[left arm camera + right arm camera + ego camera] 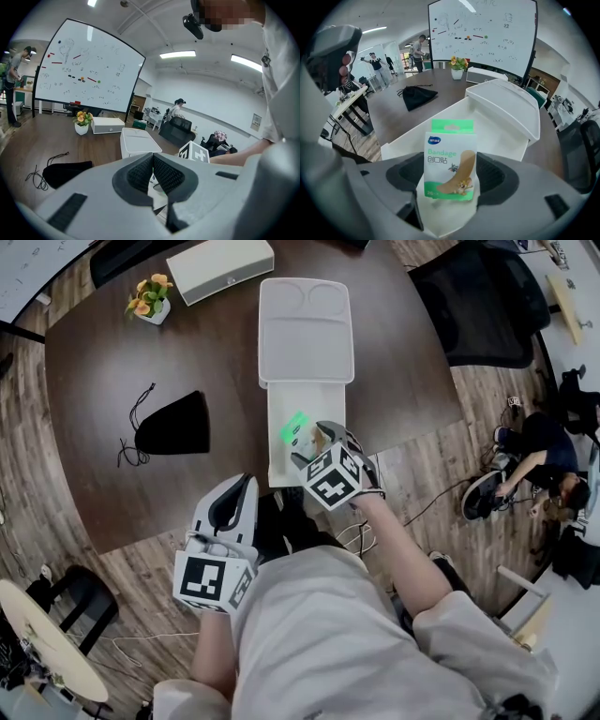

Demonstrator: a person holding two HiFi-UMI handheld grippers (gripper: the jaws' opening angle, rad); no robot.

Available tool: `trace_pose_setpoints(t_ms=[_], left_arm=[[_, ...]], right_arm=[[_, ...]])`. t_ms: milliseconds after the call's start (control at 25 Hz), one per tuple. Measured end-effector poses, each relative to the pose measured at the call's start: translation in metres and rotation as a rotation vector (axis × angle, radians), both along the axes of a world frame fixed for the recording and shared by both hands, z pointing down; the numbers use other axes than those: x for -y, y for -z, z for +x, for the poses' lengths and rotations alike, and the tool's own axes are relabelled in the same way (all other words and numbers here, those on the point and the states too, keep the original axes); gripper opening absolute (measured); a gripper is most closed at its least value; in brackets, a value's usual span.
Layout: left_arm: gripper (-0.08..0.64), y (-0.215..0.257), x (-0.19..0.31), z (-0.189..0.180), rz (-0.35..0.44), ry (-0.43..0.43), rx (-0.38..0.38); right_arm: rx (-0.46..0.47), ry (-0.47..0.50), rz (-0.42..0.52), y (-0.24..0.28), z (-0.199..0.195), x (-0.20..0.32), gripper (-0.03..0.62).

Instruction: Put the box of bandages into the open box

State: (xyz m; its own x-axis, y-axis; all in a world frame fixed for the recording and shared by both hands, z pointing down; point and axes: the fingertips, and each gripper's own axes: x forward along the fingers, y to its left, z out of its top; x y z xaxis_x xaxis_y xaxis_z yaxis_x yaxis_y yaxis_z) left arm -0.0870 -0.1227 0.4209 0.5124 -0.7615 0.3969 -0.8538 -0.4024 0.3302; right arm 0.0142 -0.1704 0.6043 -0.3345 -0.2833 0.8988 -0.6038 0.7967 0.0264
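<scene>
Holding the box of bandages (pixel 450 161) upright between its jaws, the right gripper (pixel 450 177) clamps the pack by its lower part, the green hang tab uppermost; in the head view the pack (pixel 296 427) sits over the near half of the open box (pixel 321 401), whose white lid (pixel 306 334) lies folded back flat on the dark table (pixel 94 362); whether the pack touches the box floor cannot be told; the left gripper (pixel 153 164) has its ribbed pads pressed together with nothing between them, and it is held off the table's near edge, beside the person's lap; a black drawstring pouch (pixel 173 423) lies to the left of the open box, well apart from it, and a small pot of flowers (pixel 150 296) stands at the far left
</scene>
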Motion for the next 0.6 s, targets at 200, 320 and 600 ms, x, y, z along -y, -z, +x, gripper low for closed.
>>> trace_pose_setpoints(t_ms=[200, 320, 600], left_arm=[[0.005, -0.0008, 0.0001, 0.0014, -0.001, -0.003, 0.0], [0.005, -0.0005, 0.0003, 0.0027, -0.001, -0.005, -0.006], [0.005, -0.0003, -0.0014, 0.0085, -0.005, -0.016, -0.005]], right_arm=[[-0.027, 0.033, 0.006, -0.0041, 0.0008, -0.0017, 0.351], [-0.029, 0.03, -0.008, -0.0071, 0.0029, -0.004, 0.351], [-0.032, 0.036, -0.012, -0.0103, 0.0065, -0.0063, 0.351]])
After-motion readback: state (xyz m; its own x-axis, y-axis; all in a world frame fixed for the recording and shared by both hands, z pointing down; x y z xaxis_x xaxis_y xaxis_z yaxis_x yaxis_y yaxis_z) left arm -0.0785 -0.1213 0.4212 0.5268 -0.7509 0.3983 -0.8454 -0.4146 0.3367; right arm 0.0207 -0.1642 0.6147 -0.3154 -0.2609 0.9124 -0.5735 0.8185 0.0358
